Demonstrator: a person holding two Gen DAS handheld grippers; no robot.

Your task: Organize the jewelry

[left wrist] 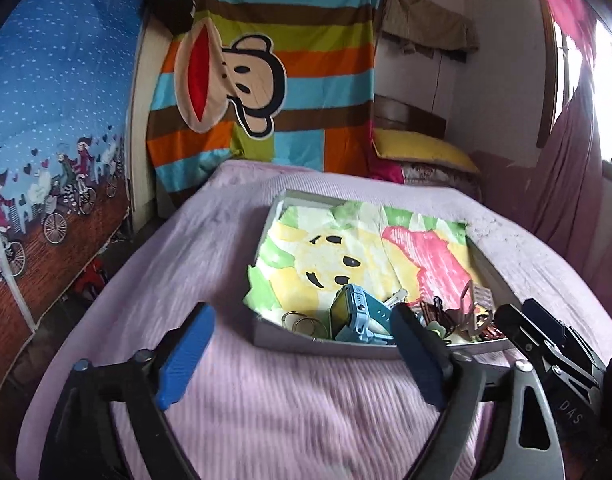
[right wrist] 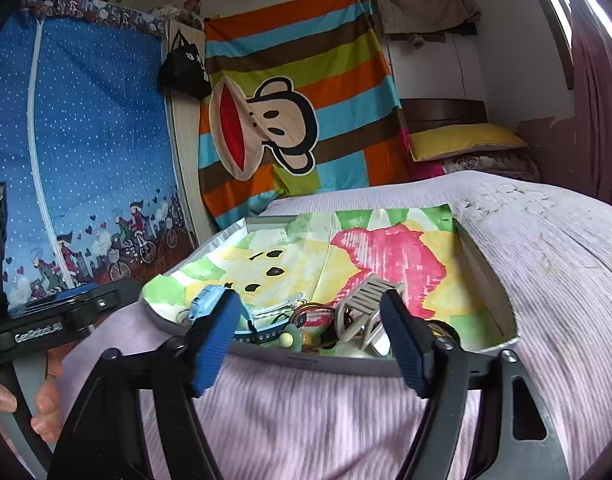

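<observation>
1. Shallow grey tray (left wrist: 338, 350), rectangular with low walls, resting on a bed spread with ribbed lilac cover (left wrist: 266, 408).
2. Lined with a crinkled paper sheet (left wrist: 346, 248), crayon-like patches of yellow, green and pink, with black eye and nose marks.
3. Heaped at the tray's near edge: a blue plastic watch (left wrist: 356, 312) with a chunky square case and holed strap; thin metal rings (left wrist: 304, 322) just left of it; a beige slatted hair claw (right wrist: 364, 314), tilted; dark brown clips (left wrist: 436, 308) and other small bits too tangled to tell apart.
4. Far part of the tray bare but for the paper.
5. Left gripper (left wrist: 302, 354) spread wide, blue ribbed pads holding nothing, poised over the cover just short of the tray's near wall.
6. Right gripper (right wrist: 312, 338) likewise parted and empty, fingers framing the jewelry pile at the near wall, hair claw just beyond them.
7. A hand (right wrist: 42, 396) on the left gripper's handle, seen at the edge of the right wrist view.
8. Behind: a striped cloth (left wrist: 290, 32) with a cartoon monkey face, hanging flat.
</observation>
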